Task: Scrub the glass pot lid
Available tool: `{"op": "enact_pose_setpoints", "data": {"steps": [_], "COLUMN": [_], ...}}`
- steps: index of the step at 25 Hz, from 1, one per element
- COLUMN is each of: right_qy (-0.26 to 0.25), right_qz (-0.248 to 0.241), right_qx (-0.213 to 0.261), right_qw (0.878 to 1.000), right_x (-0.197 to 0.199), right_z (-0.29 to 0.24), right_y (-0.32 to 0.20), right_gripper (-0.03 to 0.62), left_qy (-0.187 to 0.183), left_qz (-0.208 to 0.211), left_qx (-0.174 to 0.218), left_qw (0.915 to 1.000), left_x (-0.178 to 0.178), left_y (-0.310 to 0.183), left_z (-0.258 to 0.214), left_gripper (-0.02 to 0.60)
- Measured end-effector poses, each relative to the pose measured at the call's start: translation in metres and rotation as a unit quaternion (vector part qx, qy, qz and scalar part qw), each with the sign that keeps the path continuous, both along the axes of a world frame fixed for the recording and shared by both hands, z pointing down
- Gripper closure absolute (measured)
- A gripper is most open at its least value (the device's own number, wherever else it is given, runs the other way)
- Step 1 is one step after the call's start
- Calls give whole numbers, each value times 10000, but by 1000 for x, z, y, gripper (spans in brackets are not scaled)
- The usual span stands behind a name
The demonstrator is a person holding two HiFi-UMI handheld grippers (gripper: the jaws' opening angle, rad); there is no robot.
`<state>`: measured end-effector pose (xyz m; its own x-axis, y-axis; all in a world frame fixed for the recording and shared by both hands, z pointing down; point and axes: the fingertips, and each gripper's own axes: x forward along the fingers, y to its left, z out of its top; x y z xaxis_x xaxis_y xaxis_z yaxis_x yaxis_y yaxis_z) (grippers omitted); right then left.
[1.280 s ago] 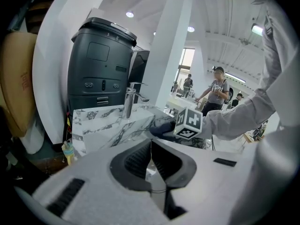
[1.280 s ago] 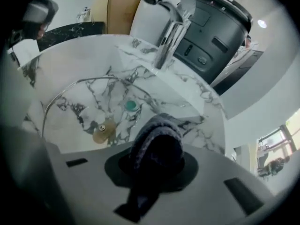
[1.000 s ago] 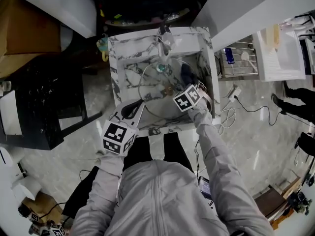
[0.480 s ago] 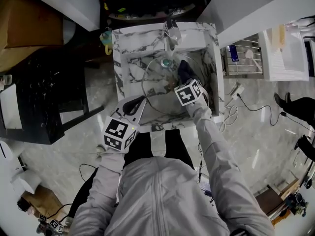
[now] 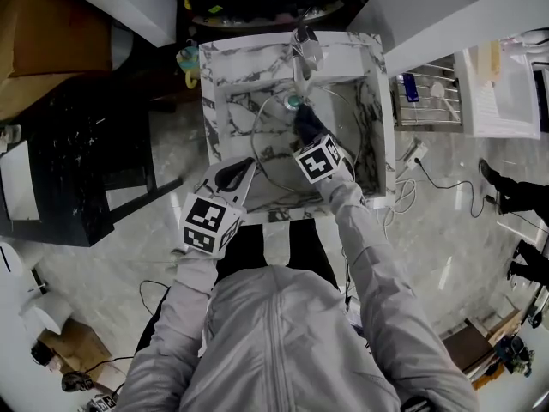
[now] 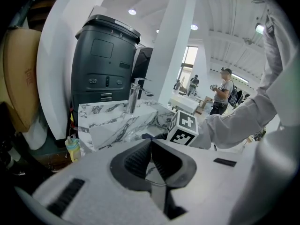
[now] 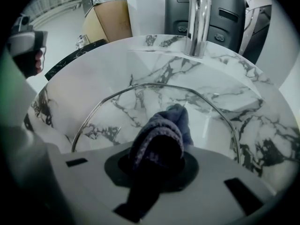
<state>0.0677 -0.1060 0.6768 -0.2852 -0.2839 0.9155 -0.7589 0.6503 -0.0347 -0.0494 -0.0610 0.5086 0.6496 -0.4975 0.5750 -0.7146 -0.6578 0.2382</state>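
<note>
- Head view puts both grippers over the sink (image 5: 211,93), and the scrubbing looks to be under way.
- Nearest, at the sink's front-left corner, the left gripper (image 5: 238,172) has its fingers pressed together. In the left gripper view (image 6: 151,142) a thin clear edge runs between them, which I take to be the rim of the lid.
- That grip seems to be there to brace the lid (image 5: 274,153), holding it propped at a tilt inside the sink rather than flat on the bottom. This turns its face up toward the other gripper.
- Just beyond, over the middle of the sink, the right gripper (image 5: 307,136) is clamped on a dark cloth (image 5: 304,120).
- In the right gripper view the cloth (image 7: 159,135) bulges out over the fingers and hides them. It fills the right gripper (image 7: 157,161) completely, so no gap shows.
- The cloth's leading fold rests against the glass of the lid (image 7: 136,107), high on its face. The metal rim arcs round the cloth on both sides.
- Bunching the cloth forward puts soft fabric, not the fingers, on the glass. That suits rubbing without scratching.
- Behind the lid rises the marbled back wall of the sink (image 7: 93,74).
- On the sink's far rim stands the tap (image 7: 198,25), directly behind the lid. No water can be seen running.
- Right of the sink, well apart, is a wire rack (image 5: 425,101) that plays no part now.
</note>
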Motion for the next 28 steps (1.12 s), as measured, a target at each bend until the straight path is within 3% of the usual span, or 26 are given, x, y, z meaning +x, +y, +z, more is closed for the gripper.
{"op": "enact_pose_setpoints", "data": {"steps": [4,13,18,22,25,28], "right_qy": [-299,-73,-384,-558,-677,-940], "right_qz": [-161,-810,-1191,-1775,-2416,-2572], "right_qx": [-188,-87,-293,-552,-834,-1305], "right_qw": [9992,9966,9917,9810,9644,9529], "right_x": [-22,-57,-88,-105,-115,-113], "right_z": [-1,0,-8,-13,-18,-20], "right_y": [10,24,37,53,71,88], "right_gripper": [525,525,525,525,525,526], "left_qy": [-84,-99,-92,-163,-261,-245], "left_qz": [-40,-104,-120,-114,-31,25], "left_qx": [4,18,55,91,143,143], "left_qw": [10000,9999,9999,9998,9996,9996], "left_x": [-6,-16,-20,-24,-22,-17], "left_y": [-1,4,4,3,3,4], "left_z": [2,1,-1,-2,-1,-2], "left_gripper": [555,554,555,555,555,554]}}
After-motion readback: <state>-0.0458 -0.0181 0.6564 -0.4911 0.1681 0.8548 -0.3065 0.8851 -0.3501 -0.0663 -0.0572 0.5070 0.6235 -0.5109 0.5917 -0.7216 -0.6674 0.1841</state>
